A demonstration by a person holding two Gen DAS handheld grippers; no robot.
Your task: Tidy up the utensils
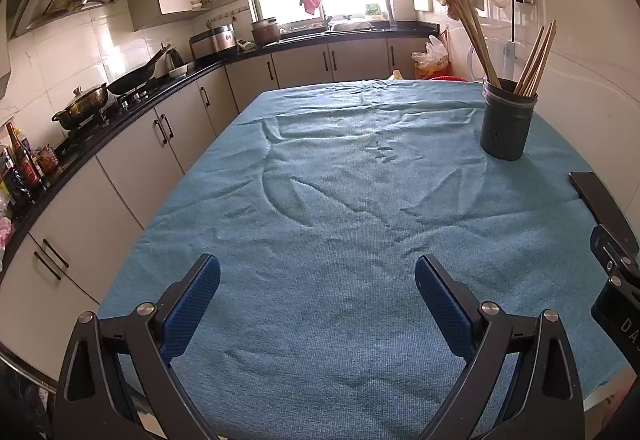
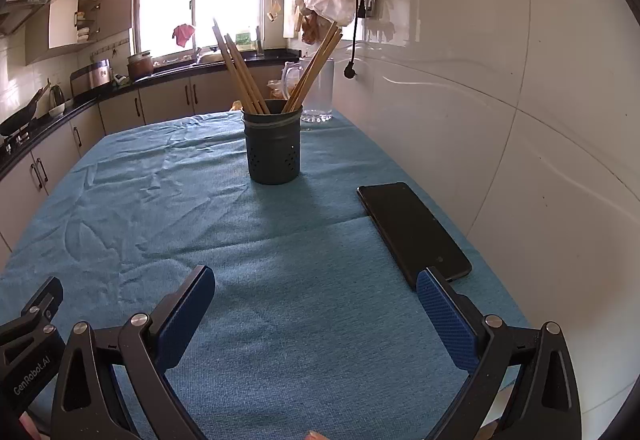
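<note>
Both sets of fingers spread wide and empty, left gripper (image 1: 318,290) and right gripper (image 2: 316,300) above the blue cloth (image 2: 280,260), chopsticks (image 2: 244,74) upright in the dark holder (image 2: 274,148) well ahead of the fingertips, phone (image 2: 412,230) beside the right gripper's right finger.

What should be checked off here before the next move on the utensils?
1. Left gripper open and holding nothing: ok.
2. Right gripper open and holding nothing: ok.
3. Holder upright on the cloth: ok.
4. Chopsticks all in the holder, two leaning bunches: ok.
5. Loose utensils left on the cloth: none seen in either view; ok.
6. Phone lies beside the right gripper's right finger, in the way of a reach on that side: not ok.
</note>
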